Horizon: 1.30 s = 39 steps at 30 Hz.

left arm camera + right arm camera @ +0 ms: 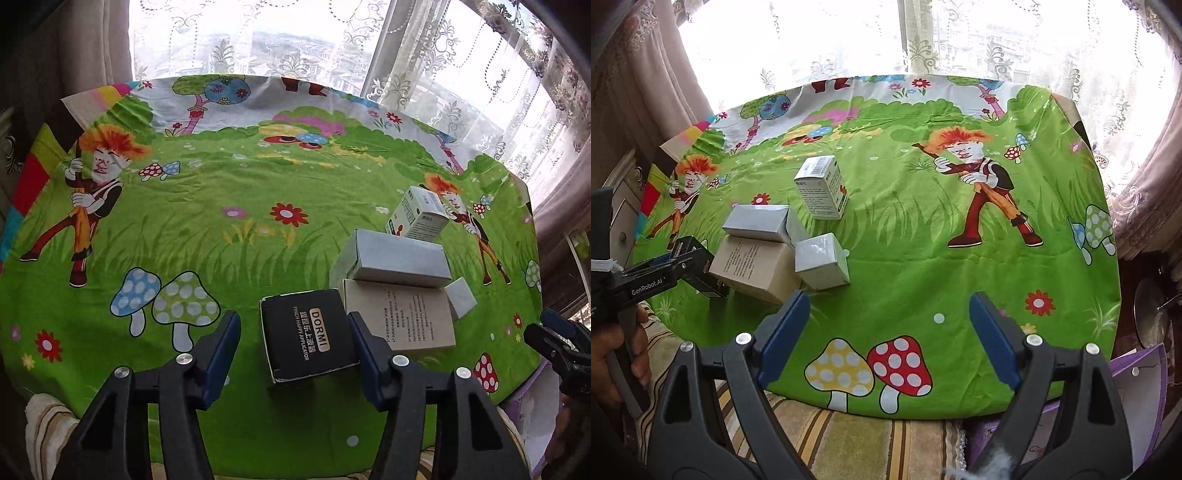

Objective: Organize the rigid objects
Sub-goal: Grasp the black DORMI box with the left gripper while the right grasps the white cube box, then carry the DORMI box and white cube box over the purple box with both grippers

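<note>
**Boxes gathered at one end of the surface; left tongs straddle the black box**

Surface covered by a bright green cartoon cloth point(221, 240) with mushrooms, flowers and orange-haired figures. Lace curtain point(461, 74) and daylight behind.

Left tongs point(291, 321): jaws part open, angled down. Black box point(308, 343) marked "DORMI" sits between the blue pads. Right-hand pad lies against or just beside the box edge; cannot tell which. Left-hand pad stands clear of it, with green cloth showing in the gap. Not clamped.

Cluster just beyond the black box:
- beige box point(400, 317), printed text on top, lying flat, close beside the black box
- grey box point(395, 260) lying partly on the beige one
- small pale box point(460, 299) touching the beige box's far corner
- white carton point(419, 214) upright, just behind the grey box

Right tongs point(890, 299): jaws wide apart, nothing between them, over bare cloth near the yellow and red mushrooms, well apart from the cluster.

A hand point(613, 350) grips the left tool's handle at the left edge of the right wrist view. Striped fabric point(849, 435) lies below the surface's near edge.
</note>
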### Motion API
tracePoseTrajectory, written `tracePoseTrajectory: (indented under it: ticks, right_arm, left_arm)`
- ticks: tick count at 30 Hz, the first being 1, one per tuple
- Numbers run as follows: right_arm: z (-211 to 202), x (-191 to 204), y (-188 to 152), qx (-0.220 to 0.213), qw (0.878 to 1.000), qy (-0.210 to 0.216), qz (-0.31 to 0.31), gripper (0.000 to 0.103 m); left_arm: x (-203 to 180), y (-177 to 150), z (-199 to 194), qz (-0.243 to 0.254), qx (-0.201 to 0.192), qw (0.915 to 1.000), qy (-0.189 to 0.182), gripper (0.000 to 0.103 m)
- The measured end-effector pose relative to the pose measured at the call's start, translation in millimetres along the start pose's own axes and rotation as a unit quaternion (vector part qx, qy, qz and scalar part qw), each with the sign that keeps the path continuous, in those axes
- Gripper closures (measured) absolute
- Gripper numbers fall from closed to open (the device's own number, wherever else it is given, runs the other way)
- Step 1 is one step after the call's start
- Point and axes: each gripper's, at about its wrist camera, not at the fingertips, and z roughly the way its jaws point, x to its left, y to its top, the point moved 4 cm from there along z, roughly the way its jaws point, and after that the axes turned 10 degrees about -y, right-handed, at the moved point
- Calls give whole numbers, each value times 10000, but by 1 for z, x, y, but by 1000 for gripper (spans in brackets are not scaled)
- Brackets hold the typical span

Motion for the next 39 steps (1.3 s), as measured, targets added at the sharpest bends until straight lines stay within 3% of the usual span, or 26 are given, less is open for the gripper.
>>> tracePoseTrajectory:
  ticks: [3,6,22,24,27,30,39]
  right_arm:
    - [17,17,4,109,9997,26,-207,13]
    - [31,30,6,197,9993,57,-327,13]
    - [72,58,17,462,9967,-23,-661,15]
    - [75,61,19,459,9967,4,-668,19]
    - [79,65,20,487,9962,36,-718,33]
    - [85,67,18,590,9954,34,-753,59]
    - [65,47,11,480,9980,-159,-382,59]
  left_arm:
    - [4,-2,4,-80,30,9999,-131,58]
    - [13,-4,6,-312,7,9991,-284,61]
    - [22,-11,17,-640,141,9953,-707,62]
    - [22,-11,16,-629,127,9953,-724,62]
    - [22,-11,14,-650,76,9950,-749,62]
    - [22,-11,11,-635,36,9949,-789,62]
    - [23,-8,-6,-646,-297,9942,-813,62]
